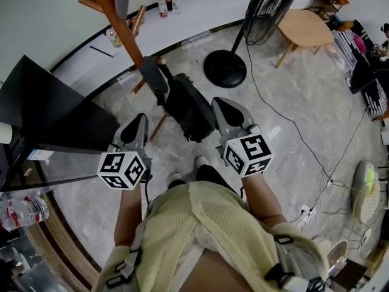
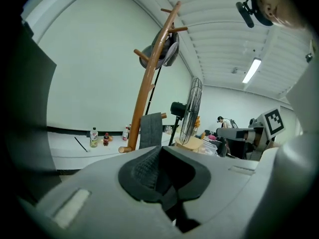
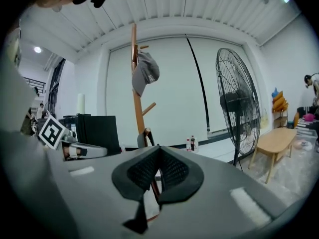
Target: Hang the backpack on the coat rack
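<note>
The black backpack (image 1: 189, 108) stands on the floor at the foot of the wooden coat rack (image 1: 121, 26), between my two grippers. One grey strap (image 1: 154, 73) rises from it beside the rack's base. In the left gripper view that strap (image 2: 150, 129) shows just beyond the tips of my left gripper (image 2: 158, 151), which is shut with nothing clearly clamped. My right gripper (image 3: 159, 151) is shut too; only the rack's leg shows past its pads. From the head view, the left gripper (image 1: 140, 119) is left of the backpack and the right gripper (image 1: 220, 102) is at its right edge.
A grey cap (image 3: 146, 71) hangs high on the rack. A standing fan (image 1: 267, 8) with a round base (image 1: 225, 69) is right of the backpack, its cable (image 1: 285, 117) running over the floor. A wooden bench (image 1: 307, 29) is beyond it. A dark panel (image 1: 48, 108) stands at left.
</note>
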Demonstrator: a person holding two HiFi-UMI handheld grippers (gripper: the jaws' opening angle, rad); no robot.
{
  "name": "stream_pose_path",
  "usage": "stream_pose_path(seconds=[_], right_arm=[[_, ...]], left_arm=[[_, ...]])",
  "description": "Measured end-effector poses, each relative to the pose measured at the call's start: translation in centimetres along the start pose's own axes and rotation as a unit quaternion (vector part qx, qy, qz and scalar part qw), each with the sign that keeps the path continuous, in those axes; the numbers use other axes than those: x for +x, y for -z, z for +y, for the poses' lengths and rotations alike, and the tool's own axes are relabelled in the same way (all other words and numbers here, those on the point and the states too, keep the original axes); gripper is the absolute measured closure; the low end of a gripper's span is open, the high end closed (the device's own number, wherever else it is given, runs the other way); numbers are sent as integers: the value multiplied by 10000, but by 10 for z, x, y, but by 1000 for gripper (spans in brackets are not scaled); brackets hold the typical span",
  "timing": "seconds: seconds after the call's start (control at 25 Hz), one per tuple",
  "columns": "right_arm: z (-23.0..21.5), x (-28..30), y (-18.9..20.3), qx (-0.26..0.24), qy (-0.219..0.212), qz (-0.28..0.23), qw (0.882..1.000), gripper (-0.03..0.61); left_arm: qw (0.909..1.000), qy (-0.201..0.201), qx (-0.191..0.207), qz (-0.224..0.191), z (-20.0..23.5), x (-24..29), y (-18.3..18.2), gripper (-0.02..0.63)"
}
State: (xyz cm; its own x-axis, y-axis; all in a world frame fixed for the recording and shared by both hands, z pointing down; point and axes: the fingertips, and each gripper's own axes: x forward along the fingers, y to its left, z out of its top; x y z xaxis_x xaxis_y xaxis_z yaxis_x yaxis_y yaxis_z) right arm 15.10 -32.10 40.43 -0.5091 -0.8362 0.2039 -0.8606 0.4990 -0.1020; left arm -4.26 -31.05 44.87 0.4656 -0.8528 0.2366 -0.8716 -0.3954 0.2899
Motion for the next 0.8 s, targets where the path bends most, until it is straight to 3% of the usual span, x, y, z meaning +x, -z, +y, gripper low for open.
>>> stream_pose_path(seconds=[0.4,0.8], right_arm=[[-5,-1,-5,184,63,35,9998,575],[-5,8,9,242,80,202,9995,575]], left_arm=[[9970,-270,694,-192,-1,-11,-26,617],[9892,-602,1331,-86,9,-12,-30,617]])
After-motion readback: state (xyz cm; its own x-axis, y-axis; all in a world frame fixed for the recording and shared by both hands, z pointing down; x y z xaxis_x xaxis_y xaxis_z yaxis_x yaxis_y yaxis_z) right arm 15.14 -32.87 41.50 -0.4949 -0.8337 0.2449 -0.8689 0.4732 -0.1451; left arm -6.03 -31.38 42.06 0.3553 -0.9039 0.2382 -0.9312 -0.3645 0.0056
